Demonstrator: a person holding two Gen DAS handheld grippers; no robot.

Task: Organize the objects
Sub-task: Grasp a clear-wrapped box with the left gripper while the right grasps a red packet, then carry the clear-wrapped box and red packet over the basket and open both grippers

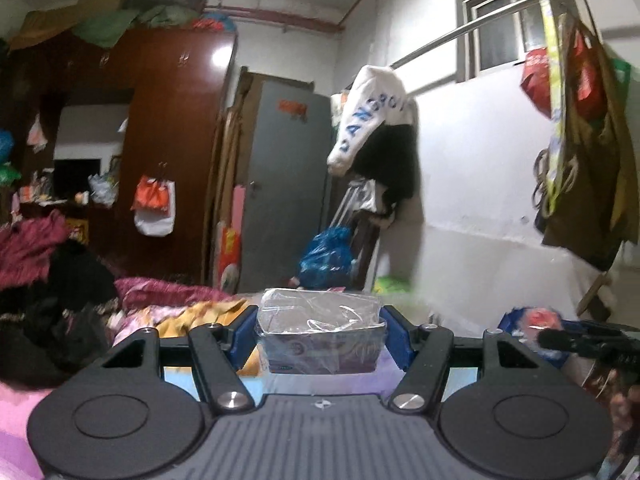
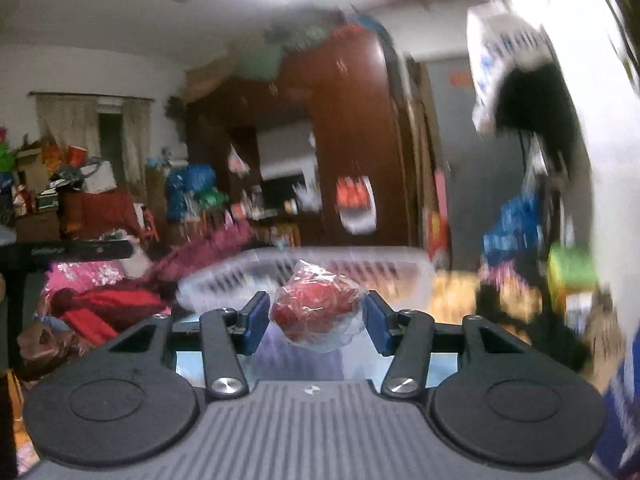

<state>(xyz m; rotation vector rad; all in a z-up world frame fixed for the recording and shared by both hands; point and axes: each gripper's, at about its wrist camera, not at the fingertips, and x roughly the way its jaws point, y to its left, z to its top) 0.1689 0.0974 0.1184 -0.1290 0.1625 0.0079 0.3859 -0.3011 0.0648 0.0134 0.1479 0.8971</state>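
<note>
White garment [image 1: 370, 116] lettered "DANGPO", wrapped box [image 1: 320, 332] gripped

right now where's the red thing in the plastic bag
In the right wrist view, the red bagged item sits between the right tongs, with the white basket just behind.

Left tongs [image 1: 321, 334] and right tongs [image 2: 316, 322]: identical build. Two blue rectangular pads [image 1: 240, 336] sit on black angled link arms, each pinned by a silver round-head screw [image 1: 231, 399]. A grey ribbed housing [image 2: 308, 432] fills 6 o'clock, flanked by two black discs and bearing a small round emblem.
</note>
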